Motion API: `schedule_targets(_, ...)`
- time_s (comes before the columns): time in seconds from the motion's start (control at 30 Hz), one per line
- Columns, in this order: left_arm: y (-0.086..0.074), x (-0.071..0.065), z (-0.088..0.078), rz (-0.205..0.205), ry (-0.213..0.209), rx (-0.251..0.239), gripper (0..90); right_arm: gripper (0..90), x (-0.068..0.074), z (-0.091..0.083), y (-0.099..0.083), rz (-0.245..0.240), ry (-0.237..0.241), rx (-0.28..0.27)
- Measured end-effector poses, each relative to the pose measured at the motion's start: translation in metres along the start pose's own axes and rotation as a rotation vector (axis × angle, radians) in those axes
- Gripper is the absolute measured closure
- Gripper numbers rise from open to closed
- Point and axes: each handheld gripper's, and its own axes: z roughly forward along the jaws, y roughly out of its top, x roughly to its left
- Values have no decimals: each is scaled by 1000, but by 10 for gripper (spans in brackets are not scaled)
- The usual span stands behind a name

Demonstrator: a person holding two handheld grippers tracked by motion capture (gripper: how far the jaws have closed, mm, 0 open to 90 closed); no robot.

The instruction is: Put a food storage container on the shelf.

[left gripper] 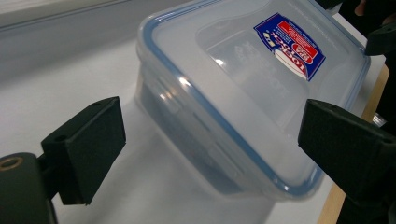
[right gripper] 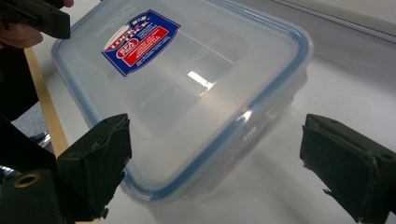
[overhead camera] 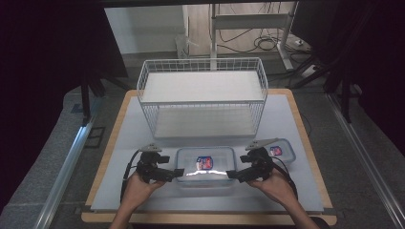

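Box: the clear lidded box (overhead camera: 205,165) sits at the table's (overhead camera: 296,143) 6 o'clock edge, between my grippers.
Left gripper (left gripper: 210,140): jaws wide apart, empty.
Right gripper (right gripper: 215,154): jaws wide apart, empty.
Risk: I judge the smooth plastic may slip if I squeeze unevenly.

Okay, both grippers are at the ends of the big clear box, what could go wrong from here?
1. The left gripper and right gripper stand open at opposite ends of the large clear plastic lidded container with blue seal; uneven closing might tilt or slide its smooth walls.
2. The smaller clear lidded container sits right behind the right gripper and could get bumped.
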Motion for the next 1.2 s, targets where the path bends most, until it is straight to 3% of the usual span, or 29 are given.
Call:
schedule_targets(0.37,-1,-1,2,3,3,5,89,101,-1,4,-1,-1,3,9)
schedule_targets(0.57,1,0,8,-11,-29,7,93,101,-5,9,2,28,30,8)
schedule_targets(0.7,1,2,13,-35,-76,12,92,101,-6,13,3,50,63,14)
schedule_targets(0.83,2,2,16,-45,-83,21,70,90,-8,16,4,73,82,22)
schedule_targets(0.9,1,4,20,-72,-123,29,70,105,-11,18,3,105,116,30)
schedule_targets(1.0,1,4,22,-82,-125,44,46,111,-15,20,2,143,147,32)
schedule_targets(1.13,1,3,16,-85,-129,58,97,147,-13,16,1,143,142,38)
schedule_targets(1.2,-1,5,13,-118,-137,43,125,168,-13,15,0,150,150,37)
